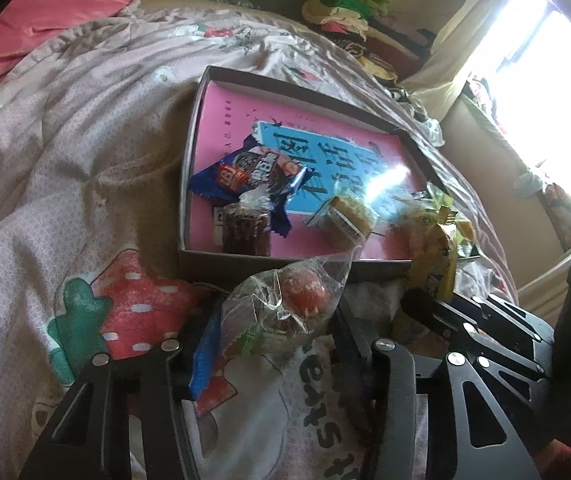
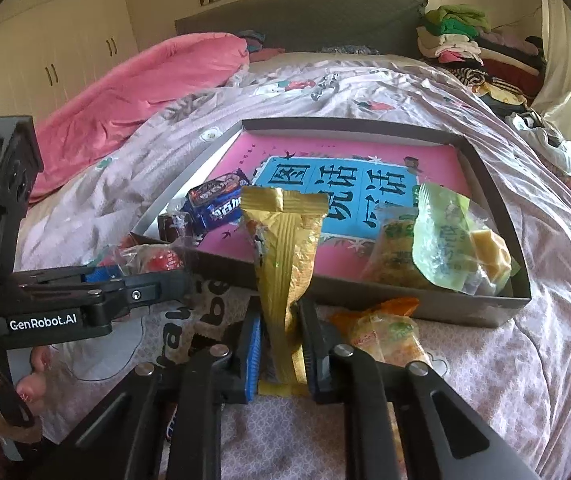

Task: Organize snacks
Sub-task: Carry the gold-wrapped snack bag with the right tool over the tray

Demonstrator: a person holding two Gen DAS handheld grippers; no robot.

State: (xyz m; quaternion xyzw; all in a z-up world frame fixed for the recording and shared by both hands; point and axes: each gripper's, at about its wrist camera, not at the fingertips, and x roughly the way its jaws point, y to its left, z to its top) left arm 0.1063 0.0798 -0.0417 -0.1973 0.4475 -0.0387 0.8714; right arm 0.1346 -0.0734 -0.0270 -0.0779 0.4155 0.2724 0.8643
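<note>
You are holding a gold packet (image 2: 285, 280) pinched in the right gripper (image 2: 279, 354) and a red-sweet bag (image 1: 285, 308) in the left gripper (image 1: 273, 344), both hovering at the box's (image 2: 425, 300) near edge; clear the wall before releasing.

Your open ground is the far middle of the box (image 2: 497, 184), where the pink book cover (image 2: 437, 162) lies bare. Its near-left corner is crowded by the blue wrapper (image 2: 215, 200) and the dark snack (image 2: 171, 227), its near-right corner by the green-labelled packets (image 2: 445, 240). The near wall stands across your approach, with an orange packet (image 2: 381, 328) lying just before it on the quilt (image 2: 525, 380).
</note>
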